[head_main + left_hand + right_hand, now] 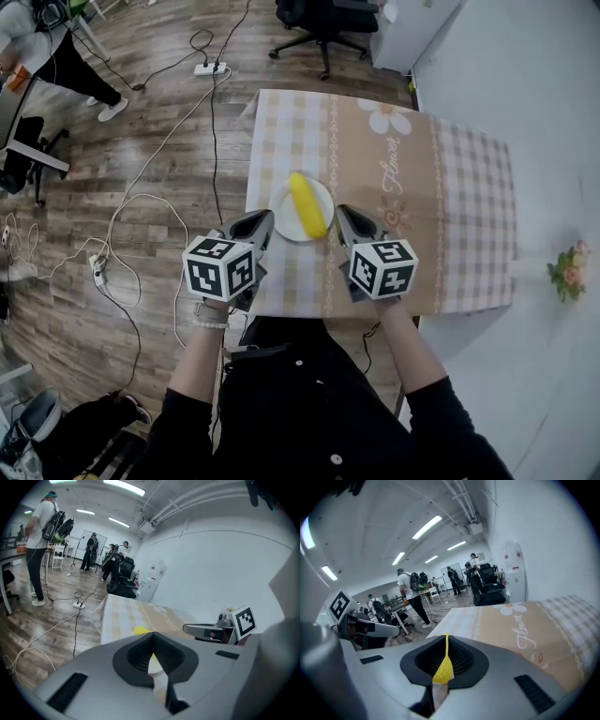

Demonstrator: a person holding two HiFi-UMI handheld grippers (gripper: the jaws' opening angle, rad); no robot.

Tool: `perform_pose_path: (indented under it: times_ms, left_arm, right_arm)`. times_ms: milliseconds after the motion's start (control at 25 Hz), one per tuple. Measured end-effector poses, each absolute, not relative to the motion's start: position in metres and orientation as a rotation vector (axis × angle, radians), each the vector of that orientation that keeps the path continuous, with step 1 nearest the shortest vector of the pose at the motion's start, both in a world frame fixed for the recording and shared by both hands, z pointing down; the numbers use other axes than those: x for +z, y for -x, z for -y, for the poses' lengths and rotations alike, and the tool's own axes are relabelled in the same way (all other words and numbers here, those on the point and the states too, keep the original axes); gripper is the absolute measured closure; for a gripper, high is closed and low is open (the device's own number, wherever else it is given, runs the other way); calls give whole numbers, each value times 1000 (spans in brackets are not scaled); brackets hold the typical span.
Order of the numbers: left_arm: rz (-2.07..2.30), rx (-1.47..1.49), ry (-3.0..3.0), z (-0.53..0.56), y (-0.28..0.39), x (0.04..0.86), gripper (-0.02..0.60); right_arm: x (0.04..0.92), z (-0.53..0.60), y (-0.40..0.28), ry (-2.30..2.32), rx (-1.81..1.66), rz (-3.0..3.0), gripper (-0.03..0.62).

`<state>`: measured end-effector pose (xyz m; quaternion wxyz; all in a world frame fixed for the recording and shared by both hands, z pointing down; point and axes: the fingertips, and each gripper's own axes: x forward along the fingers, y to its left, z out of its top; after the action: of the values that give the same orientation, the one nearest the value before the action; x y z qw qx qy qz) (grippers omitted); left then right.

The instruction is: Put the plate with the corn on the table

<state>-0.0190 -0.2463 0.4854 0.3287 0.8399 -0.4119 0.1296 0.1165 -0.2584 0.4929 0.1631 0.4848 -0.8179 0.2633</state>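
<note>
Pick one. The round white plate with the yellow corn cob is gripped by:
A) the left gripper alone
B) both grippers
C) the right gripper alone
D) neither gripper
B: the left gripper and the right gripper pinch opposite edges of the round white plate, whose rim shows between the jaws in each gripper view.

The corn (307, 204) is bright yellow on a plain white plate (281, 212). The tablecloth (417, 159) is tan with white daisies, and checked beige and white at its sides. The left gripper (267, 218) and right gripper (342, 214) are grey with black-and-white square markers (219, 266). The floor (141, 122) is brown wood plank.
</note>
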Motion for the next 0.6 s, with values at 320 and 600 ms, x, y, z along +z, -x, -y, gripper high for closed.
perform_pose_path:
  times_ms: [320,600]
  left_arm:
    - [1130,395,-2422,234,15,439,568]
    - [1146,437,-2577,220,7,402,568]
  right_arm:
    - [441,239,-114,-1409,598,2417,545]
    - [399,226,-121,-1460,527,2459,546]
